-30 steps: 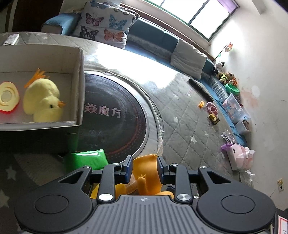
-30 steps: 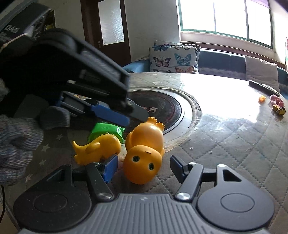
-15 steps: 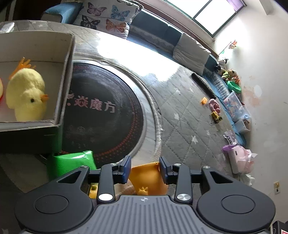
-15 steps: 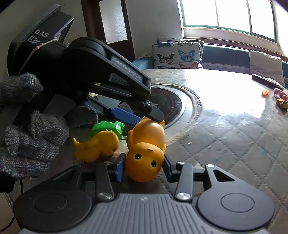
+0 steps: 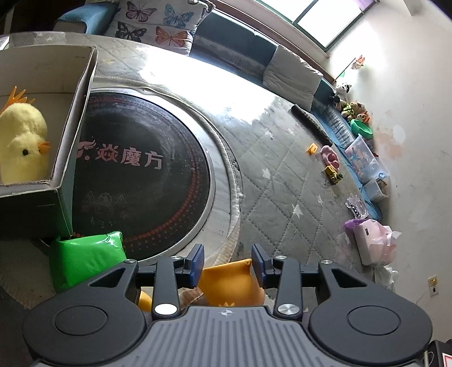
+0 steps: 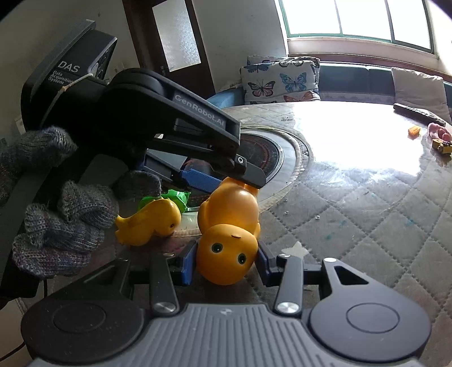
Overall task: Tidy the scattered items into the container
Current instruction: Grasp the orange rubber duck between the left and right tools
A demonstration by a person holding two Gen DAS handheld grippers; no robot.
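An orange rubber duck (image 6: pixel 226 234) lies on the quilted table, head toward my right gripper (image 6: pixel 224 262), whose blue pads are shut on its head. My left gripper (image 5: pixel 227 265) hovers open just above the duck's tail end (image 5: pixel 230 282); it also shows in the right wrist view (image 6: pixel 223 175). A small orange whale toy (image 6: pixel 149 223) lies left of the duck. A green packet (image 5: pixel 84 259) lies beside it. The cardboard box (image 5: pixel 70 113) at the left holds a yellow plush chick (image 5: pixel 22 146).
A black round hotplate (image 5: pixel 135 175) is set in the table's middle. A remote (image 5: pixel 310 124), a pink toy (image 5: pixel 329 155) and a small yellow truck (image 5: pixel 333 175) lie at the far edge. A sofa with butterfly cushions (image 5: pixel 158 25) runs behind.
My right gripper has moved in and closed on the duck's head. My left gripper has opened and drawn back from the duck's body.
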